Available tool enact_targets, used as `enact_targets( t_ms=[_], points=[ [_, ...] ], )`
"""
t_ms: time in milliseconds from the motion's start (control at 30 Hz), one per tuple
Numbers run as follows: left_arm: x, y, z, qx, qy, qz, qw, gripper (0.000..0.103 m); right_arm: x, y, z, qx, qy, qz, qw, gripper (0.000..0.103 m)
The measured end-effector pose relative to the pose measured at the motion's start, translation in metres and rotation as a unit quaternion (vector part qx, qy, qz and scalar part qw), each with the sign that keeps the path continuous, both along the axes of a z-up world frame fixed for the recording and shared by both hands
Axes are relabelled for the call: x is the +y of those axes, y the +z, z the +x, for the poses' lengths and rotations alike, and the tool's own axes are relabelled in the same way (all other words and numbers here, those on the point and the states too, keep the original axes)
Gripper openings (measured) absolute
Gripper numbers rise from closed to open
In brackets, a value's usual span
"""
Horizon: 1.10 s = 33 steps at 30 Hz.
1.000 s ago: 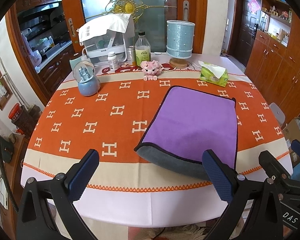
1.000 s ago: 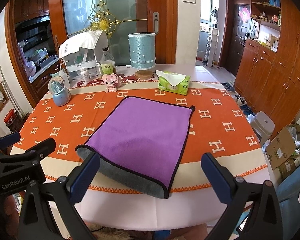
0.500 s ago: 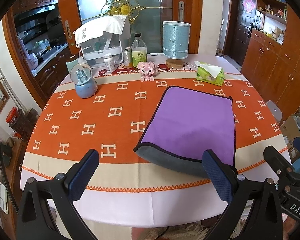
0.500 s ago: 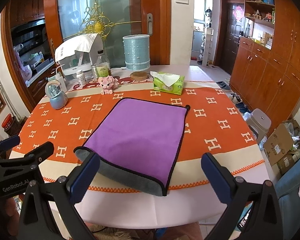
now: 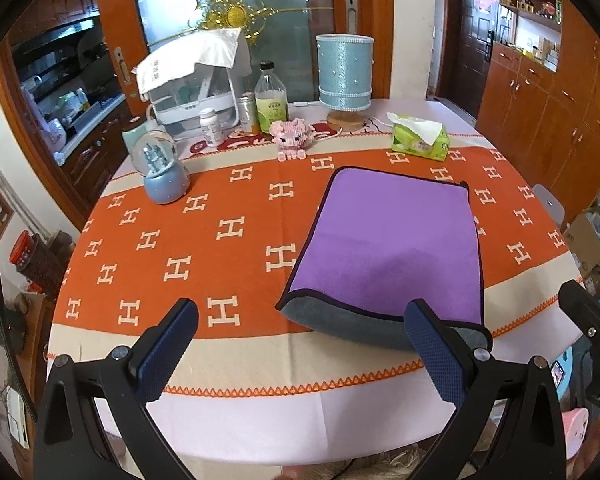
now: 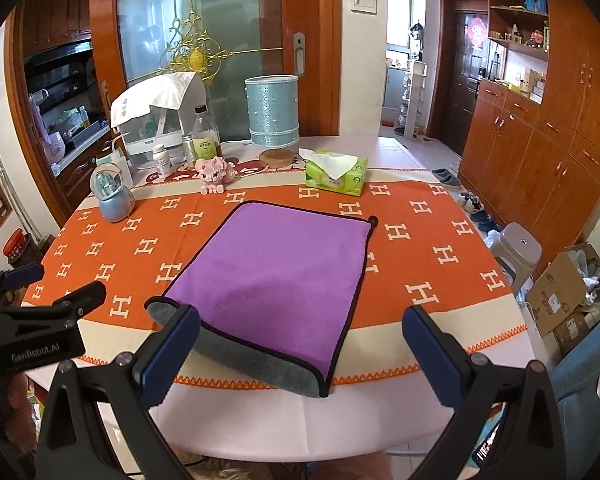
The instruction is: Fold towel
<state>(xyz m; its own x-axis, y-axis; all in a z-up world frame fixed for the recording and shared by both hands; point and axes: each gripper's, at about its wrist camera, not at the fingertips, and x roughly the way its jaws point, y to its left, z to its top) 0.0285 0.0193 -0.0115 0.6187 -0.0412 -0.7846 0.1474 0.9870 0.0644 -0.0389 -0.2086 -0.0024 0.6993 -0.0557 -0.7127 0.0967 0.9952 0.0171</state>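
Observation:
A purple towel (image 5: 392,240) with black trim lies folded on the orange patterned tablecloth (image 5: 204,232), its grey underside showing along the near fold. It also shows in the right wrist view (image 6: 276,276). My left gripper (image 5: 300,344) is open and empty, held back above the table's near edge, left of the towel's near fold. My right gripper (image 6: 300,344) is open and empty, held back in front of the towel's near edge. The left gripper's body (image 6: 40,320) shows at the left of the right wrist view.
At the back of the table stand a snow globe (image 5: 162,172), a pink toy pig (image 5: 292,136), bottles (image 5: 270,104), a blue lamp (image 5: 344,76), a green tissue box (image 5: 420,140) and a white covered rack (image 5: 192,84). Wooden cabinets (image 6: 540,128) line the right wall.
Both grippers have drawn back and risen slightly from the table; the towel looks a little farther away. Both stay open. The towel has not moved.

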Motion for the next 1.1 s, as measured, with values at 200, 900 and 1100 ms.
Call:
enact_targets(
  t_ms=[200, 900, 1100],
  points=[
    [0.013, -0.014, 0.028, 0.012, -0.025, -0.005, 0.9996, 0.102, -0.009, -0.008, 0.008, -0.012, 0.013, 0.013, 1.000, 0.100],
    [0.007, -0.112, 0.083, 0.044, -0.208, 0.017, 0.9770, 0.076, -0.040, -0.127, 0.031, 0.091, 0.049, 0.044, 0.994, 0.064],
    [0.008, -0.130, 0.096, 0.081, -0.246, -0.005, 0.9659, 0.068, -0.043, -0.145, 0.033, 0.118, 0.075, 0.082, 0.987, 0.048]
  ],
)
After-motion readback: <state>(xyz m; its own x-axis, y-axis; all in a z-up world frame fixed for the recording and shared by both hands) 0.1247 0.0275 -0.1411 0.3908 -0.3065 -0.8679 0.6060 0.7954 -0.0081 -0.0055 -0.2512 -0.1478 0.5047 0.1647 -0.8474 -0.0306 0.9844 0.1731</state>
